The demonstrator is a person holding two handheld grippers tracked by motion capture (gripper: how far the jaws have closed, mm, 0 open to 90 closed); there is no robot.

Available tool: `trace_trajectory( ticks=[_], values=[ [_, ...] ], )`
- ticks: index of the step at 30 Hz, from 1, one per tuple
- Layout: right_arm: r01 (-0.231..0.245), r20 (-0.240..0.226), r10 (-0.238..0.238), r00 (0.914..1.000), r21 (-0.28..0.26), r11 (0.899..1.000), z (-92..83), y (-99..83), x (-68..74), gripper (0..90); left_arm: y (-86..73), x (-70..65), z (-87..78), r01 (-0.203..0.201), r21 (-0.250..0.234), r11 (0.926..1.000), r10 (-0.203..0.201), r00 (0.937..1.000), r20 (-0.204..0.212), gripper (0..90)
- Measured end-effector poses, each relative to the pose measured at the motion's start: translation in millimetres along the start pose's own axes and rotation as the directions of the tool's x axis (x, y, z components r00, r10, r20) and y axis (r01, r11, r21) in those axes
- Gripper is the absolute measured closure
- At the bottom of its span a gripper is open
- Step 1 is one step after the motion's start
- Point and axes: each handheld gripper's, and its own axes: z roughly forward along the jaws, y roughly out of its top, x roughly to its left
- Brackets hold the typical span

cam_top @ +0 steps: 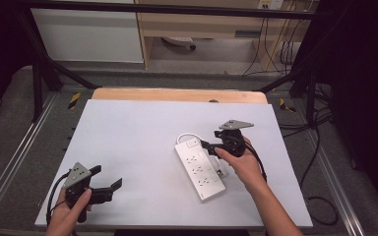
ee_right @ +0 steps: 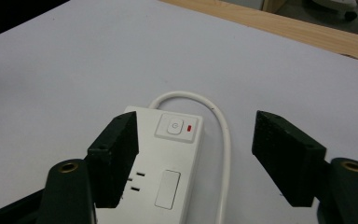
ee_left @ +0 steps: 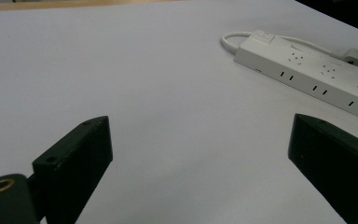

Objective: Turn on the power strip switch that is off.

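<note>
White power strip (cam_top: 200, 168) lay right of centre on the bench (cam_top: 128, 147), its cord (ee_right: 223, 135) looping round the switch end. Right claw (cam_top: 209, 145) hovered over that end, jaws apart and empty, one above the strip body, the other past the cord. The switch (ee_right: 176, 127) sat between them, red indicator beside it. Left claw (cam_top: 109, 189) rested near the front left corner, jaws apart, empty. Judgement: a switch press seemed likely; better closed, one tip centred, pressing straight down.

white power strip (cam_top: 200, 169), red indicator light (ee_right: 189, 126), pale table (cam_top: 128, 147)
</note>
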Motion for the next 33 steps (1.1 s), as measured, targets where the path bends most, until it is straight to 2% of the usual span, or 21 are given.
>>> trace_trajectory(
  ticks=[11, 33],
  values=[
    [0.013, 0.01, -0.013, 0.9999, 0.03, 0.999, 10.6, -3.2, -0.8, 47.1, 0.0, 0.2, -0.1, -0.001, 0.001, 1.0, 0.001, 1.0, 0.0, 6.4],
    [0.017, 0.003, -0.017, 0.9998, 0.068, 0.998, 31.1, -13.5, 2.1, 63.3, -0.5, -0.1, 0.8, -0.014, 0.011, 0.9998, 0.014, 0.9999, -0.003, 6.4]
  ],
)
